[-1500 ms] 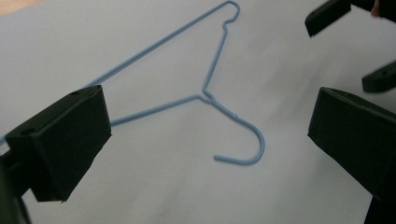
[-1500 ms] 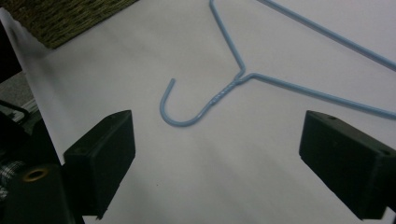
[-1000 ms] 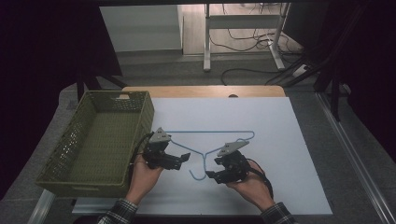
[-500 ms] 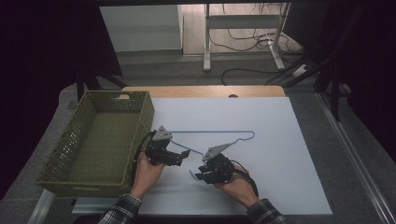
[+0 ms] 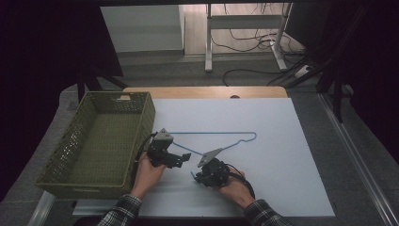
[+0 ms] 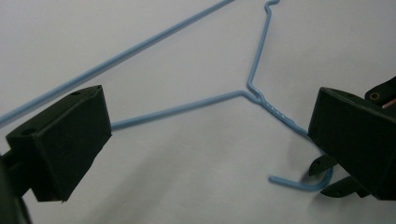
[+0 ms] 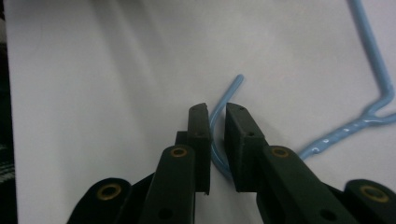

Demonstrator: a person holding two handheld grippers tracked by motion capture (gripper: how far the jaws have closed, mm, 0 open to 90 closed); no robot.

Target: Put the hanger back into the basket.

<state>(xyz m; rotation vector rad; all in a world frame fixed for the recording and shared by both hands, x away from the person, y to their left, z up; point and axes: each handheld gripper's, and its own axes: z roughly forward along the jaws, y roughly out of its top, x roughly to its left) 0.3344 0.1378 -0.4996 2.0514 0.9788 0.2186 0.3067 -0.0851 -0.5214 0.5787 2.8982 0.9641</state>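
A blue wire hanger (image 5: 211, 133) lies flat on the white table (image 5: 282, 141), its hook pointing toward the person. My right gripper (image 5: 194, 177) has just been closing and is now shut on the hook (image 7: 231, 91), with the wire running between its two narrow jaws (image 7: 217, 116). My left gripper (image 5: 184, 159) hovers just left of the hanger's twisted neck (image 6: 261, 100), jaws wide open (image 6: 210, 121) with nothing pinched between them. The left gripper view looks across the hanger's lower arm (image 6: 187, 108) to the right gripper's fingertips (image 6: 336, 177) at the hook.
A green woven basket (image 5: 141, 117) stands at the table's left, close behind my left hand, and looks empty. A wooden strip (image 5: 207, 92) edges the far side. Desk legs and cables sit on the floor beyond.
Both hands have sunk toward the table. My right gripper slid left onto the hook and its jaws narrowed around the wire. The hanger has stayed in place.
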